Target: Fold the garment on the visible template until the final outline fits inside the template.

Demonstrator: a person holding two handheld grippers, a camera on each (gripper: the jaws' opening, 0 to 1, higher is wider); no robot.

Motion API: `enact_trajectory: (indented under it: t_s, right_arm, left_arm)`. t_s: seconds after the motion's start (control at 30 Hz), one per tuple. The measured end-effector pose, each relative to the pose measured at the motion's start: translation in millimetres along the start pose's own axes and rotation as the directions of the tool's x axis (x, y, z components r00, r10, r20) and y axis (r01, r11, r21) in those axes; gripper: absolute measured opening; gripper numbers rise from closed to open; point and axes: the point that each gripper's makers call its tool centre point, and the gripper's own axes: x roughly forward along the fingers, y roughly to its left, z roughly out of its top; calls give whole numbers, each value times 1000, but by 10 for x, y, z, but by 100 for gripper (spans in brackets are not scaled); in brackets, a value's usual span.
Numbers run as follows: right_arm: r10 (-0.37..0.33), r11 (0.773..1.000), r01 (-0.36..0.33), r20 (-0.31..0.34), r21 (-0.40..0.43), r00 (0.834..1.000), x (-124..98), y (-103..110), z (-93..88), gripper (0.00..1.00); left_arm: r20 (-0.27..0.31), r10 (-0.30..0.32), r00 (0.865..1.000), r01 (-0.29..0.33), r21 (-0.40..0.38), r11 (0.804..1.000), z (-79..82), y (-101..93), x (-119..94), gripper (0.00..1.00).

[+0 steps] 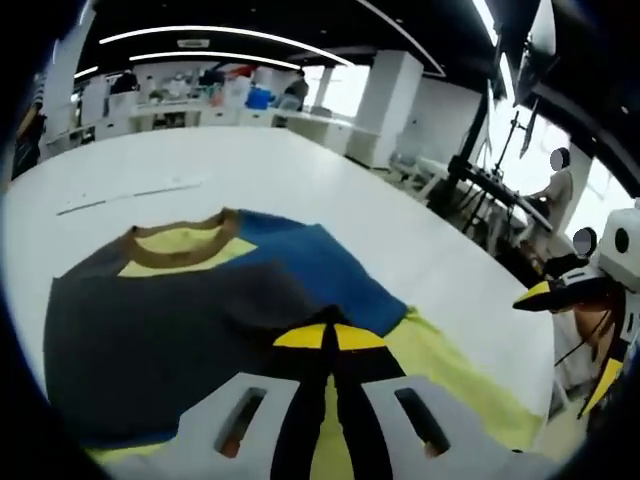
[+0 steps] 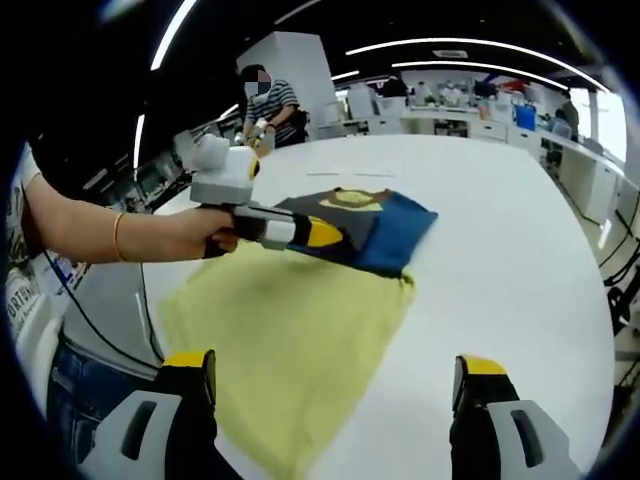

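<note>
Left tongs pinched narrow on folded grey-and-blue garment with tan collar, lying over yellow cloth template on white desk. Right tongs wide, hovering near template's edge.

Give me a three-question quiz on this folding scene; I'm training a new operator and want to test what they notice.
1. True or false: the right gripper has its jaws closed on the garment.
2. Which colour is the garment's collar band? A) red B) brown C) white
3. Fill in: the left gripper is pinching the garment over the ____ cloth.

Key: 1. False; its jaws stand wide apart above the cloth, holding nothing. 2. B. 3. Yellow; the garment lies partly on the cloth and partly on the white table.
</note>
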Motion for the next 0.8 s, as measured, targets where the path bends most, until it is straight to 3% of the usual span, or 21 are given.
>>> enact_trajectory:
  t_s: [0.13, 0.23, 0.33, 0.47, 0.57, 0.7, 0.8]
  right_arm:
    - [-3, 1000, 3, 1, 2, 1000, -26, -5, -15, 98]
    - [-9, 1000, 9, -5, 6, 1000, -35, -22, -44, 98]
    - [-8, 1000, 8, -10, 8, 1000, -31, -24, -63, 98]
    - [-2, 1000, 3, -12, 7, 1000, -16, -4, -72, 98]
    - [-2, 1000, 2, -22, 2, 1000, -5, 0, -90, 98]
    - [-2, 1000, 2, -23, 0, 1000, -3, 0, -85, 98]
    - [-4, 1000, 4, -17, 2, 1000, -8, -3, -69, 98]
  left_arm:
    - [-7, 4, 1000, -5, -14, 1000, -19, -19, 17, 0]
    - [-46, 18, 999, -22, -73, 997, -136, -15, 6, 16]
    - [-52, 23, 998, -30, -145, 989, -199, 12, -11, 21]
    - [-44, 26, 999, -34, -184, 982, -175, 13, -18, 28]
    - [-3, 22, 1000, -22, -238, 971, -49, -40, -29, 33]
    - [-24, 40, 999, -45, -269, 962, -30, -28, -9, 32]
    - [-41, 68, 997, -78, -361, 929, -67, 31, 12, 28]
